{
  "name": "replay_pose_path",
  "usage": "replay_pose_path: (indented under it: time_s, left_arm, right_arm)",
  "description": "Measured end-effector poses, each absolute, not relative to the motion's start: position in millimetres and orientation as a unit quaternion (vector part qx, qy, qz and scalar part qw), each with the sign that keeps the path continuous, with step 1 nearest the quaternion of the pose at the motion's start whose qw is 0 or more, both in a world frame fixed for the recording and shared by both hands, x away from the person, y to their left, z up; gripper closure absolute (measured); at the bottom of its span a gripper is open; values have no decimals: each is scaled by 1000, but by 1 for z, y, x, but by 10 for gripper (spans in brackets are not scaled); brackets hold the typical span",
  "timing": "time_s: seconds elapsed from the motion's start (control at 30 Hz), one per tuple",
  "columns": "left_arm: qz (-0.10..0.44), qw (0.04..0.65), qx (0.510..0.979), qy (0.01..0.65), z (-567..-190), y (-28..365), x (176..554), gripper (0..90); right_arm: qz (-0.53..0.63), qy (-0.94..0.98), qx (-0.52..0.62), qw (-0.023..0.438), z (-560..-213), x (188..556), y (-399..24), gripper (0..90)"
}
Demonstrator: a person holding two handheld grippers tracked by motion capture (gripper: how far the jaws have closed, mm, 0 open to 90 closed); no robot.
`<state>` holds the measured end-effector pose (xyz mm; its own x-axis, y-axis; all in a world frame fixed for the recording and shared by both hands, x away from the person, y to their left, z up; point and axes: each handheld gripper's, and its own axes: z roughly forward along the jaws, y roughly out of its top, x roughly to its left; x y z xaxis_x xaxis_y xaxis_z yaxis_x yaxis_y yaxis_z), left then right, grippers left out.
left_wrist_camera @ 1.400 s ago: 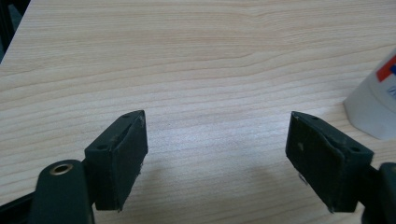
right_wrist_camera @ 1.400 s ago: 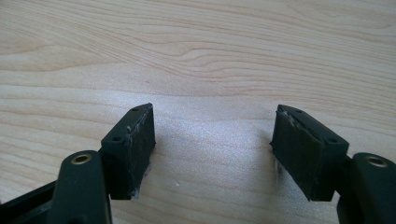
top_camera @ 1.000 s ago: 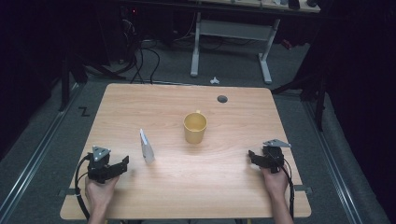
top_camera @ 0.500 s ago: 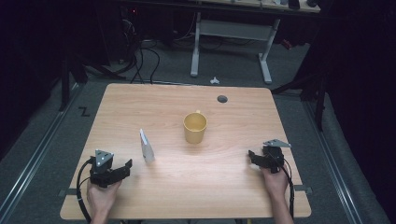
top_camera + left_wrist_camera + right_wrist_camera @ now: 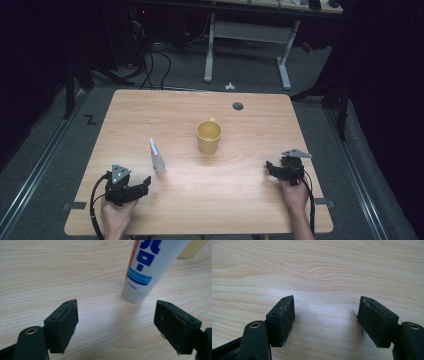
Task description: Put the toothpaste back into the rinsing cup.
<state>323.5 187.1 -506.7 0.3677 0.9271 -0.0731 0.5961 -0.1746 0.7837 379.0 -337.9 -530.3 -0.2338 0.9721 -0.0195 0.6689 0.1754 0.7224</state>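
The wooden table (image 5: pixel 200 210) carries everything in the work area; its far edge has a round grommet hole (image 5: pixel 238 106). Beyond the table the room is dark, and the desk frame and cables on the floor are hard to make out.

The yellow mug (image 5: pixel 208 136) stands upright near the table centre. Its handle points away from the person and is mostly hidden behind the rim. In the left gripper view, a cropped sliver of the mug (image 5: pixel 192 248) appears at the top right corner.

The white tube with blue lettering (image 5: pixel 157 156) stands cap-down on the table, left of the mug and well apart from it. In the left gripper view the tube (image 5: pixel 147 267) is cut off at the top, so its upper end and most of the print are unreadable.

The left gripper (image 5: pixel 145 184) rests near the front left edge, pointing toward the tube. Its jaws have just been opening and stand wide apart, released, with bare table between them; the tube is just ahead, not touched.

The right gripper (image 5: pixel 270 166) sits near the front right edge, jaws apart and holding nothing. The hand below it is cut off by the frame edge.
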Motion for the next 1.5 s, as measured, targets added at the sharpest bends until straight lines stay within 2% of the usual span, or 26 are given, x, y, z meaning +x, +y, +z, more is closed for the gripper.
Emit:
replay_pose_path:
  time_s: [0.7, 0.97, 1.2, 1.5]
  left_arm:
    - [214, 379, 754, 492, -503, 156, 344, 186]
    - [229, 385, 750, 487, -496, 152, 352, 188]
    - [221, 398, 745, 487, -494, 150, 363, 191]
    - [219, 416, 732, 493, -491, 148, 373, 232]
  right_arm:
    - [303, 725, 566, 250, -530, 379, -338, 301]
    - [303, 725, 566, 250, -530, 379, -338, 301]
    - [303, 725, 566, 250, -530, 379, -338, 301]
    - [303, 725, 565, 251, -530, 379, -338, 301]
